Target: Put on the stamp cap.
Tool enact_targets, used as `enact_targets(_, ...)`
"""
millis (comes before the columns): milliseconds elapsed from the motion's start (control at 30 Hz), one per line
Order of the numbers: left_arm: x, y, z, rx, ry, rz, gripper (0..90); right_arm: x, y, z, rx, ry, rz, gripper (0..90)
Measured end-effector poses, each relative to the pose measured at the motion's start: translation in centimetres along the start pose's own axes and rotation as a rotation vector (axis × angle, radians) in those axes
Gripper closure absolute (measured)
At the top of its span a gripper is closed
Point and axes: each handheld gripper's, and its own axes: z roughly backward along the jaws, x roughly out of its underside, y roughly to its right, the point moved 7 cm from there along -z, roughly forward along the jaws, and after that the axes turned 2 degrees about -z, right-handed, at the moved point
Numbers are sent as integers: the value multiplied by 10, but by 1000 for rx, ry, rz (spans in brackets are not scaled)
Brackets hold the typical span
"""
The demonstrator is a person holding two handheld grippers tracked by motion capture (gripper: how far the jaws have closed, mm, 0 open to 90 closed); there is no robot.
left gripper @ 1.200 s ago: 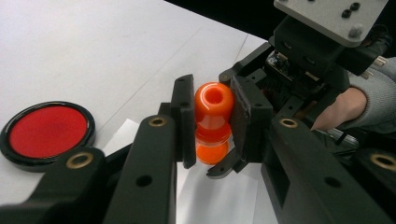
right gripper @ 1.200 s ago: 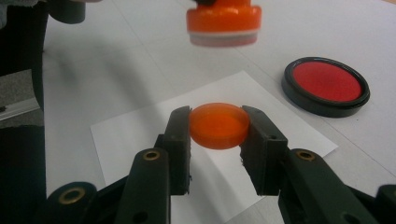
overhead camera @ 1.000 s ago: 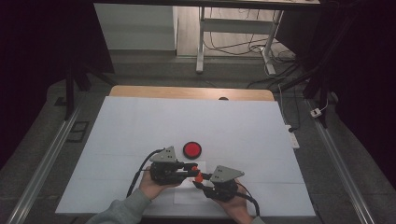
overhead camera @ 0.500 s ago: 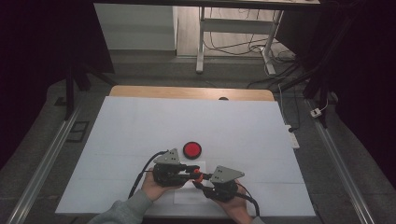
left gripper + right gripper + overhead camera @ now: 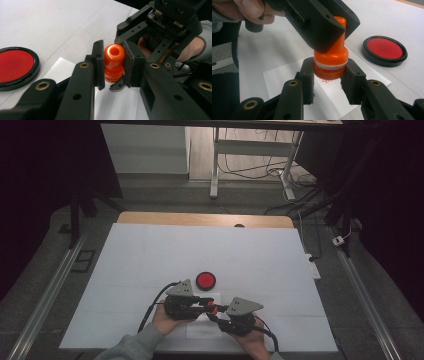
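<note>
Near table edge, high view: both hands low on a white table sheet (image 5: 150,250). Left gripper (image 5: 202,303) and right gripper (image 5: 214,314) meet tip to tip over a small white paper slip (image 5: 202,330).

Between them, an orange stamp (image 5: 114,62), knob-shaped with a hole in its top. Left gripper view: the left jaws are closed narrowly against the stamp's upper handle, one pad each side. Right gripper view: the right jaws clamp the stamp's (image 5: 331,61) wider lower collar, with its white band, from both sides. The stamp stands upright just above the paper slip (image 5: 327,97); faint red marks show on the paper under its base. Whether the base touches the paper, cannot tell.

Just beyond the grippers: round red ink pad (image 5: 205,280) in a black rim, lying open on the sheet, apart from the paper.

Farther: wooden table edge (image 5: 200,219).
</note>
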Motion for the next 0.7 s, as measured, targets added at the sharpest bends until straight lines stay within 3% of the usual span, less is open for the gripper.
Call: enact_targets(700,1,0,-3,1,-3,2,718,0,2,0,-4,7,-23,641)
